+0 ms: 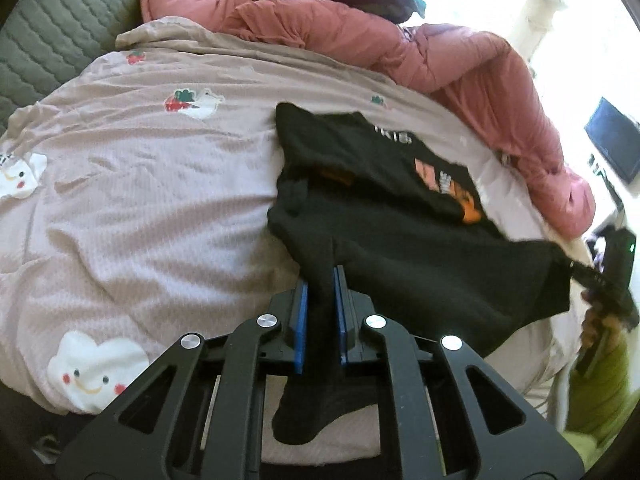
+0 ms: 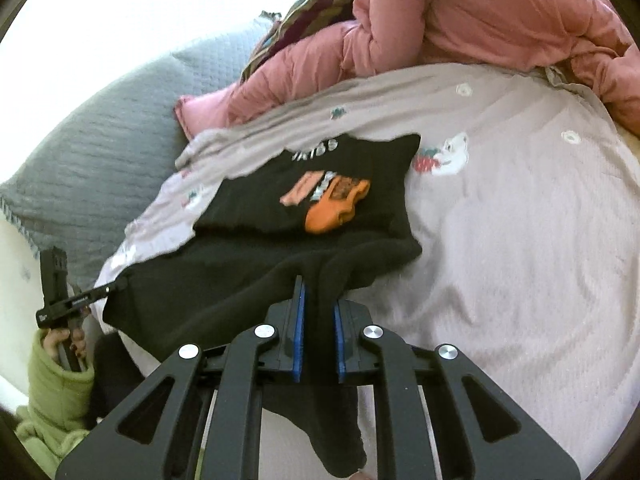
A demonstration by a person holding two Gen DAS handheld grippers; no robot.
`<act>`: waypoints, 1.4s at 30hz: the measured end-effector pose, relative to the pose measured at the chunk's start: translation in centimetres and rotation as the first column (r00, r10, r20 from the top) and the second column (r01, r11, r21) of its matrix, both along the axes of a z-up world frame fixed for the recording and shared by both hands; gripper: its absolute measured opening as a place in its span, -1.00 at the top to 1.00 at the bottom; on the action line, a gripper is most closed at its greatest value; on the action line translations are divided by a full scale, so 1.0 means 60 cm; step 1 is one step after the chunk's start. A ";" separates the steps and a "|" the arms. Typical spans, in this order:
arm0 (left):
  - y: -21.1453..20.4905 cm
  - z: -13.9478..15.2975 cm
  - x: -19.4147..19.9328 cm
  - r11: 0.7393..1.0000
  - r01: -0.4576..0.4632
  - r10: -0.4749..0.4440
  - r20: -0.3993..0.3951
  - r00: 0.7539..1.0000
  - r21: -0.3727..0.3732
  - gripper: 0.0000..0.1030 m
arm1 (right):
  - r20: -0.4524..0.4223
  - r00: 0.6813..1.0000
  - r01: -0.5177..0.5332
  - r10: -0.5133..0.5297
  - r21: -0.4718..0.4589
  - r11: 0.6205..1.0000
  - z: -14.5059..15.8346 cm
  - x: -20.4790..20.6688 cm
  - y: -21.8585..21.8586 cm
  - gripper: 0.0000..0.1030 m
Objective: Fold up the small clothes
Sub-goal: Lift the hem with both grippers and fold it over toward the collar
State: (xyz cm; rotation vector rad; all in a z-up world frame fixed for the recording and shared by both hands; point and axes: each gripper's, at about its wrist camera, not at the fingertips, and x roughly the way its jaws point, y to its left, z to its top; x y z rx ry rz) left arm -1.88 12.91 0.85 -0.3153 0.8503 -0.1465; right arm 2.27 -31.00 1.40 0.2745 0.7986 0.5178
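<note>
Left wrist view: the left gripper (image 1: 320, 276) was clamped on a bunched corner of the black shirt (image 1: 400, 248), cloth pinched between its blue pads (image 1: 301, 316) with a tail hanging back under the frame; from the tongs the shirt ran away toward 1 o'clock over the pale sheet (image 1: 160, 184), its printed end farthest off; at 3 o'clock the right gripper (image 1: 576, 268) gripped the other near corner, so the held hem stretched across from 9 to 3; a pink quilt (image 1: 460, 64) lay heaped at 12 to 2 o'clock

Right wrist view: the right gripper (image 2: 318, 292) was likewise shut on a fold of the shirt (image 2: 248, 280); the print (image 2: 332, 200) sat at 12 o'clock beyond the tongs; the left gripper (image 2: 116, 284) held its corner at 9 o'clock, with a hand in a green sleeve (image 2: 56, 384) beneath it

Judged from this, the shirt's long axis ran forward from both tongs, each about equally near its own corner; the fold would likely carry the near hem toward the print
</note>
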 end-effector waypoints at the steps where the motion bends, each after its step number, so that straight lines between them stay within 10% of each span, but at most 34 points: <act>1: 0.003 0.005 0.007 1.000 -0.010 0.010 0.006 1.000 -0.007 0.90 | 0.009 1.000 0.009 -0.010 0.011 1.000 0.003 0.007 -0.002 0.79; 29: 0.003 0.058 0.240 0.998 -0.065 0.065 0.078 0.995 0.005 0.90 | 0.062 0.990 0.129 -0.128 -0.016 0.991 0.016 0.201 0.013 0.79; 42: 0.020 -0.020 0.308 0.995 -0.101 0.101 -0.010 0.995 0.007 0.86 | -0.017 0.987 0.158 -0.161 -0.111 0.981 -0.047 0.278 0.033 0.77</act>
